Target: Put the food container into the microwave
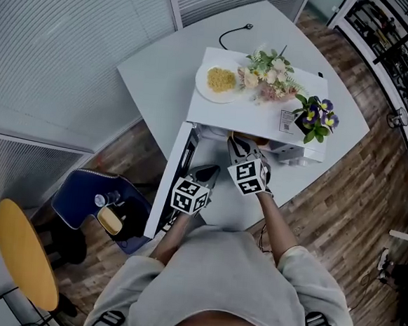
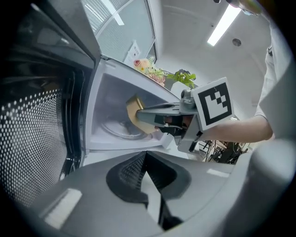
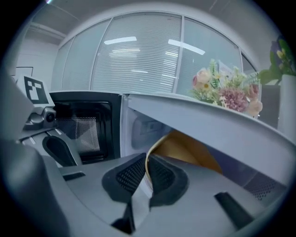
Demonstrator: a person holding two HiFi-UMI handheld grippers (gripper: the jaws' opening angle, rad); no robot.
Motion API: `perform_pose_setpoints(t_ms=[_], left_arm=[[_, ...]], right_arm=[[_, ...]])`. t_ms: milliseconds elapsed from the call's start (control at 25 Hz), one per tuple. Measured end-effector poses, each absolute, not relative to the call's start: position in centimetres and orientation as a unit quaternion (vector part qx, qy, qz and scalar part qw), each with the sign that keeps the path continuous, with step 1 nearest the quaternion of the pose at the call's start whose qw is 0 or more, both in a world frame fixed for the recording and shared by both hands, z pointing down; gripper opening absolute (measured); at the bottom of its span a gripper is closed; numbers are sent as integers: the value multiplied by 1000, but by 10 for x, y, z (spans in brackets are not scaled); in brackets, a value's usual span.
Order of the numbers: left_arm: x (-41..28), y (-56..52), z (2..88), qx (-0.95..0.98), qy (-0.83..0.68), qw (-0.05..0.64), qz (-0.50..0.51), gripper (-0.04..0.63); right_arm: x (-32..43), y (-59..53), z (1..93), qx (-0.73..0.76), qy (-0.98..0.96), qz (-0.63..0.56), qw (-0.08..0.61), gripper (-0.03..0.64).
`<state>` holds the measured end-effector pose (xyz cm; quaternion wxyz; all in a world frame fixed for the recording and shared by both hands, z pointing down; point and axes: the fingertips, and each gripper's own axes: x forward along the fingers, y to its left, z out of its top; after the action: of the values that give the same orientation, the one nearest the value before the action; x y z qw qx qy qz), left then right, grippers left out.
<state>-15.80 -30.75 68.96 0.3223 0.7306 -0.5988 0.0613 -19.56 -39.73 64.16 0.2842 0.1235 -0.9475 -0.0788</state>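
Nearest the person, the left gripper (image 2: pixel 145 152) hovers beside the open microwave door (image 2: pixel 41 125), its jaws pressed together with nothing between them. Just to its right, the right gripper (image 3: pixel 147 162) pinches the rim of the tan food container (image 3: pixel 187 149). The container hangs inside the mouth of the white microwave (image 1: pixel 253 117), above the glass turntable (image 2: pixel 116 129). Farther back, on top of the microwave, sit a plate of yellow food (image 1: pixel 219 80), a bouquet (image 1: pixel 270 76) and a pot of purple flowers (image 1: pixel 316 120).
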Motion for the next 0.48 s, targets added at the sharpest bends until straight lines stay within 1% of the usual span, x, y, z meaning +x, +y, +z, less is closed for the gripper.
perform_pose_setpoints(t_ms=[480], left_arm=[[-148,-308,698,742,-578,333,70,11]], right_arm=[[-214,-416,659,131,-941,-101,296,29]])
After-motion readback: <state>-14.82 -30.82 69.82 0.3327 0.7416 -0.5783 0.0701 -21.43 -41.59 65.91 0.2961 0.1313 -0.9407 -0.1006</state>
